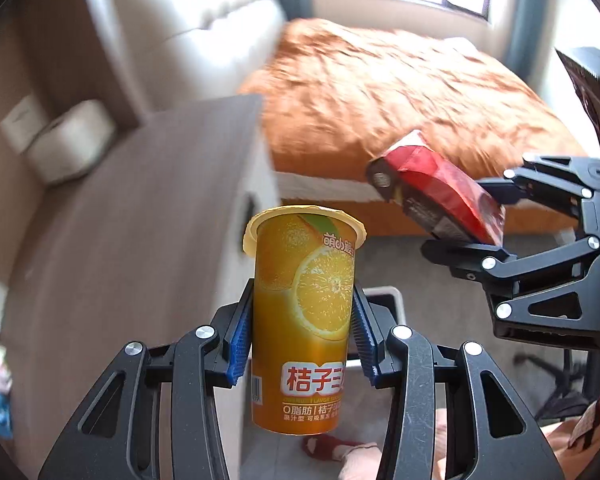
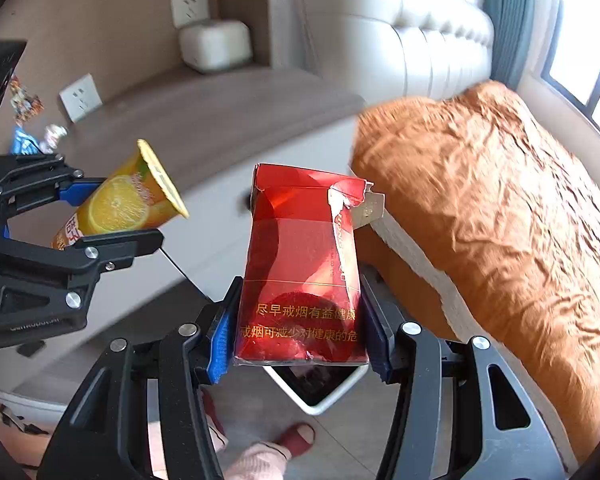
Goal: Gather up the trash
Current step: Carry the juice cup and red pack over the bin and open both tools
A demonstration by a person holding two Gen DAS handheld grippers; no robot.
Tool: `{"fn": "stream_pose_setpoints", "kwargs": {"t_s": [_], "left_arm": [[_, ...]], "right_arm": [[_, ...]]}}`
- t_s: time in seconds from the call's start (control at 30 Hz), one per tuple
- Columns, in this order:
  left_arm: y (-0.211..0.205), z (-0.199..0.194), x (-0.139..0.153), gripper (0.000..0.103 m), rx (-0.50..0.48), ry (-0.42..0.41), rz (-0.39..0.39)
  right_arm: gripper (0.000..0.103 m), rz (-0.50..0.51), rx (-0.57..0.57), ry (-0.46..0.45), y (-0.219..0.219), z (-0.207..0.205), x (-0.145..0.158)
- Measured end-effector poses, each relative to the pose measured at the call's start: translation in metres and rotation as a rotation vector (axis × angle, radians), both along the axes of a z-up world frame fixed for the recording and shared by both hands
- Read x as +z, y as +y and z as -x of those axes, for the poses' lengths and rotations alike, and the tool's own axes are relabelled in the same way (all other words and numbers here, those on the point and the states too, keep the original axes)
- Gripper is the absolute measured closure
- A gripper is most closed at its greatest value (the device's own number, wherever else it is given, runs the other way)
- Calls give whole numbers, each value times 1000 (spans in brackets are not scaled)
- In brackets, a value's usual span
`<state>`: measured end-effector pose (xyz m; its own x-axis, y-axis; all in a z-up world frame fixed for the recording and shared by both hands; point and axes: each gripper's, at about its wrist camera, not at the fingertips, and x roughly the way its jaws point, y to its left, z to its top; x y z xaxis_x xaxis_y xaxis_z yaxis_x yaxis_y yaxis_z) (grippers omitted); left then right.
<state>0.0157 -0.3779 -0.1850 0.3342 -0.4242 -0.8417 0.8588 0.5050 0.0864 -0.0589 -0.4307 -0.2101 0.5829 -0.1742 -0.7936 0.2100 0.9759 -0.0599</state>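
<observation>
With each hand-held gripper pinching trash, the left hand-held gripper (image 1: 302,332) its orange cup (image 1: 305,316) and the right hand-held gripper (image 2: 300,332) its torn red pack (image 2: 304,268), either could miss the small bin (image 2: 320,394) below if released off-centre.

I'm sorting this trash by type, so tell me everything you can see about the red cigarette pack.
The red cigarette pack is a soft, glossy paper-and-film pack, crumpled, with its top torn open and a pale inner flap showing. Gold Chinese health-warning text runs across its lower front. It stands roughly upright in the air, clamped at its lower sides by the blue pads of the right gripper. Nothing else touches it. A white-rimmed bin sits on the floor below.
</observation>
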Motion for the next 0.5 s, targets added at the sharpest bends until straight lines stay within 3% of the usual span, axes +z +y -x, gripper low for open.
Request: {"fn": "stream_pose_setpoints", "kwargs": {"t_s": [0.23, 0.5], "left_arm": [[-59, 4, -97, 60, -132, 92, -103], [-101, -1, -235, 59, -222, 188, -182]], "right_arm": [[48, -31, -24, 108, -41, 10, -76], [48, -75, -39, 256, -84, 5, -209]]}}
